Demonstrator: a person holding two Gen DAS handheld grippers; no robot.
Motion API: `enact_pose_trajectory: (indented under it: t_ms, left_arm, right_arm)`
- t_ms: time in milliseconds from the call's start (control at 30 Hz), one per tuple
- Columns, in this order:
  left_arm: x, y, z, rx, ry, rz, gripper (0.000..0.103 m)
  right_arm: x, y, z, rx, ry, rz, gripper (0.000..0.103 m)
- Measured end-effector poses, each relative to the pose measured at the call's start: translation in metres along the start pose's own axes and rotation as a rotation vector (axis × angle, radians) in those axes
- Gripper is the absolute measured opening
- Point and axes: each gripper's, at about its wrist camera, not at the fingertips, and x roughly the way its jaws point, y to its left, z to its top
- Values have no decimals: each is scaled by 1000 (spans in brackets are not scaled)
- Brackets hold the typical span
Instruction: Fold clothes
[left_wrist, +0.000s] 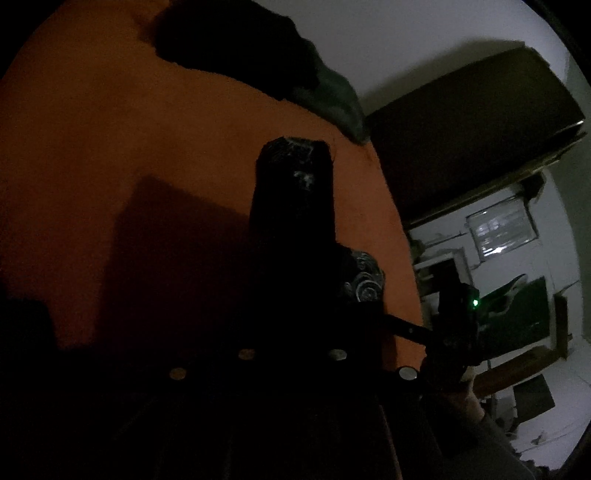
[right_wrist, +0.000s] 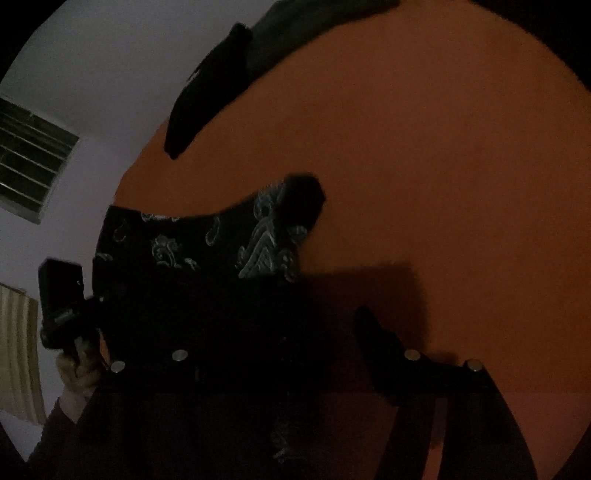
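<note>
Orange bedsheet (left_wrist: 129, 129) fills both views, very dim light, white wall behind. Black patterned cloth (right_wrist: 192, 240) hangs between the two grippers, above the sheet. Left gripper (left_wrist: 291, 177) looks pinched on its edge; right gripper (right_wrist: 295, 206) too, though its jaws are too dark to tell for sure. Dark clothes pile (left_wrist: 258, 51) sits at the sheet's far edge.

Left gripper (left_wrist: 291, 236) lost in shadow; jaw gap unreadable behind the patterned cloth (right_wrist: 221, 243). Right gripper's (right_wrist: 332, 258) grip equally dark. Dark clothes pile (left_wrist: 258, 55) cut off by frame top.
</note>
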Motion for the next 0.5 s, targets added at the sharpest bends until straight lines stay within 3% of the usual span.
enact_pose_trajectory:
  t_ms: [33,100,133,233,367,500]
  left_arm:
    - [2,1,3,-6,-9,-7,8]
    - [-3,-6,3,21,-42,-40,6]
    - [-7,-9,2,38,-61,-59,5]
    - [-1,-4,6,33,-50,-15,5]
    - [12,7,12,15,-23,61,6]
    - [18,13,20,-1,-10,141,7]
  right_arm:
    - [4,-1,0,10,-7,29,64]
    - [12,0,1,26,-18,56,38]
    - [15,2,1,19,-16,55,0]
    - [2,15,-3,-31,-92,55,1]
    - [-44,27,-12,-82,-238,140,1]
    - [-9,25,4,-129,-129,-16,1]
